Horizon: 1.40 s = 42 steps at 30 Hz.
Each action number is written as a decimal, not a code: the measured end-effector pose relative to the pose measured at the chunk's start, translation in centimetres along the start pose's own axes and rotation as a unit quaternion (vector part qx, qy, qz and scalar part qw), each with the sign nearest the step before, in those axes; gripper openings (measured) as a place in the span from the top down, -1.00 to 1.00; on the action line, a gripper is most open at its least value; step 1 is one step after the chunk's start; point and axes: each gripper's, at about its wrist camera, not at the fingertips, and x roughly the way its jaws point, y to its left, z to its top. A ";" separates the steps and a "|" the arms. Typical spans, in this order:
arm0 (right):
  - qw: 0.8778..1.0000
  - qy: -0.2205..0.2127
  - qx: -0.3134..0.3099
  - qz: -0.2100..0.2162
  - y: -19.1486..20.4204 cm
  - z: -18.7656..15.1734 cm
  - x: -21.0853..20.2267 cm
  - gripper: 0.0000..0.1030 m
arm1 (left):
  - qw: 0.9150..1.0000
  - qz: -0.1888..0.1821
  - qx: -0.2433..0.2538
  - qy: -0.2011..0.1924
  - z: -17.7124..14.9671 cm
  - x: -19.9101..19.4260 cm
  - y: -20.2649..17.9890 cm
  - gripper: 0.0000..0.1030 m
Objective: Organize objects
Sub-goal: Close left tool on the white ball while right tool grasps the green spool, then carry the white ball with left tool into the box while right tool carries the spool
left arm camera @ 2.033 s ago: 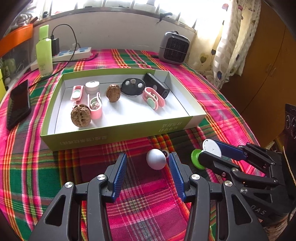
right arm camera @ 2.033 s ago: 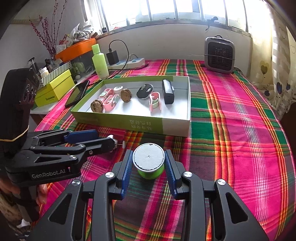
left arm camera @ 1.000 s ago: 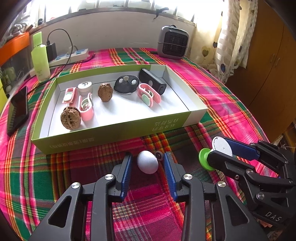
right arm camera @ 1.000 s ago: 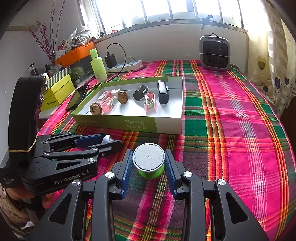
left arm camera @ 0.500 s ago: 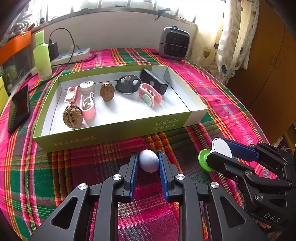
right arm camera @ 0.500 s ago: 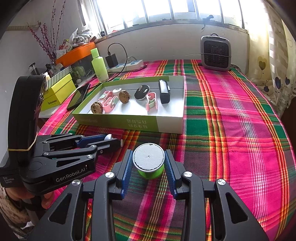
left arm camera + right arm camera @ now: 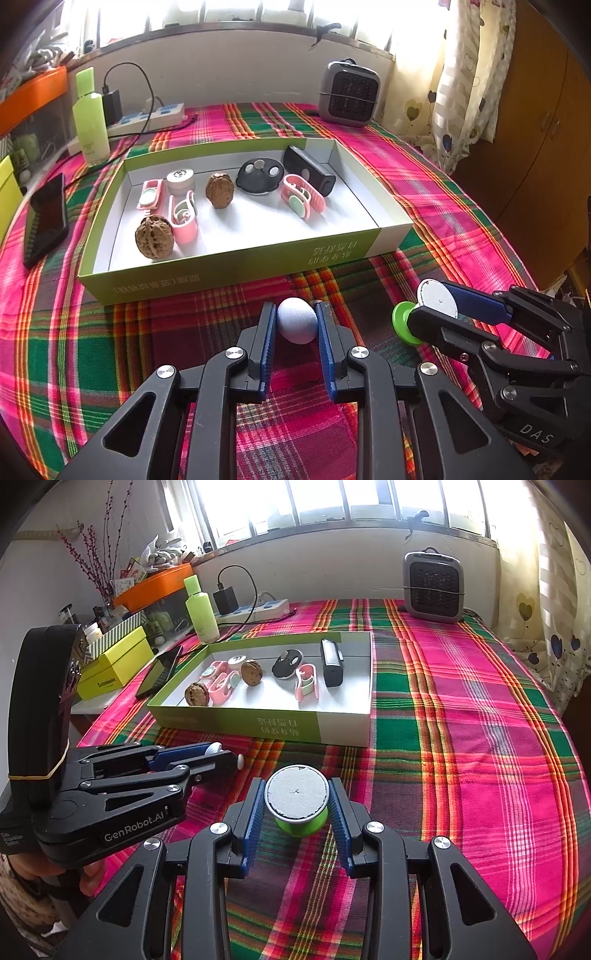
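My left gripper is shut on a white egg-shaped object just in front of the green box. My right gripper is shut on a green spool with a white top, held to the right of the left gripper; the spool also shows in the left wrist view. The left gripper shows at the left of the right wrist view. The box holds two walnuts, pink clips, a black round piece and a black block.
The table has a plaid cloth. A phone lies left of the box. A green bottle, a power strip and a small heater stand at the back. A yellow box sits at the left.
My left gripper has closed its jaws onto the white egg-shaped object. My right gripper has stayed shut on the green spool, hardly moving.
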 end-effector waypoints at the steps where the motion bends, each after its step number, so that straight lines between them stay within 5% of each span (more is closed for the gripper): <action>1: 1.000 0.000 0.000 0.000 0.0 0.0 0.0 0.31 | 1.000 0.001 0.000 -0.001 0.0 -0.1 0.0 0.61; 42: 0.999 -0.020 -0.033 0.019 2.2 4.4 1.2 0.31 | 0.999 0.015 -0.022 -0.045 2.5 -2.8 3.1 0.61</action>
